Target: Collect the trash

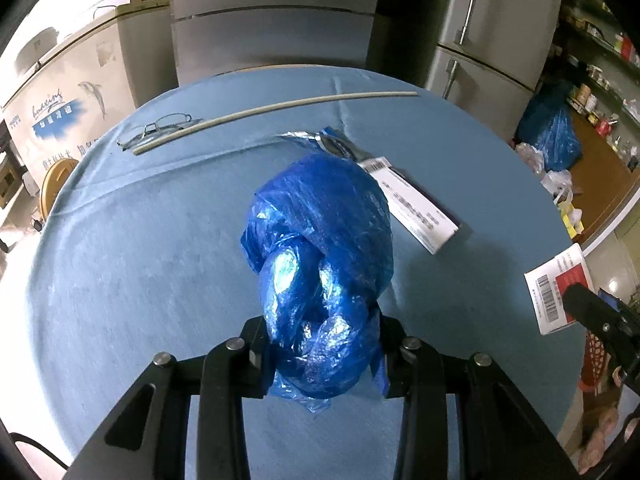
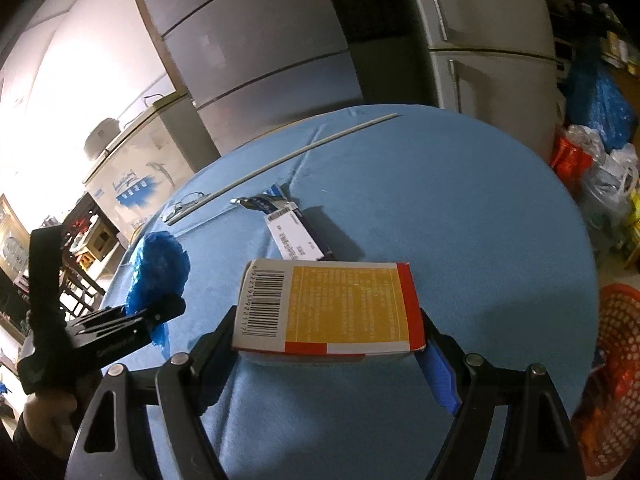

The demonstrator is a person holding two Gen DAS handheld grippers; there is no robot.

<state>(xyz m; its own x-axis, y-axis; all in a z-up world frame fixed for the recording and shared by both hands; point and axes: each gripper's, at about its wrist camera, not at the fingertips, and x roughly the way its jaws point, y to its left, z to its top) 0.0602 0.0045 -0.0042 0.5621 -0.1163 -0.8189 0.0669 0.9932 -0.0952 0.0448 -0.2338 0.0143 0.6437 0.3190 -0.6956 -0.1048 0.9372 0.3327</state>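
A: Left wrist view first. The left gripper (image 1: 320,360) has its fingers (image 1: 256,354) narrowed onto the near end of a knotted blue bag (image 1: 320,248), which fills the gap between them and bulges out ahead of the tips.

B: What worries you there?

A: The plastic is slick and crumpled, and only the loose tail sits between the fingers. If that film slides, the knot could slip out forward onto the worktop (image 1: 140,260). Beyond the bag's far end lies a flat purple-and-white box (image 1: 416,204), touching or nearly so — dragging the bag could shove it. The glasses (image 1: 160,126) and the long thin stick (image 1: 276,112) lie well ahead of the tips, out of harm.

B: And the right wrist view?

A: The right gripper (image 2: 328,344) has its fingers spread wide, pressed on the two short ends of a yellow-and-red box (image 2: 332,308), held clear above the worktop.

B: The risk?

A: The box is light cardboard gripped at its ends — it could pivot between the fingers and tip out, or crush. The orange basket (image 2: 616,380) sits off to the outer side of the right finger, partly out of view; if that is the target, a poor aim lands the box on the floor.
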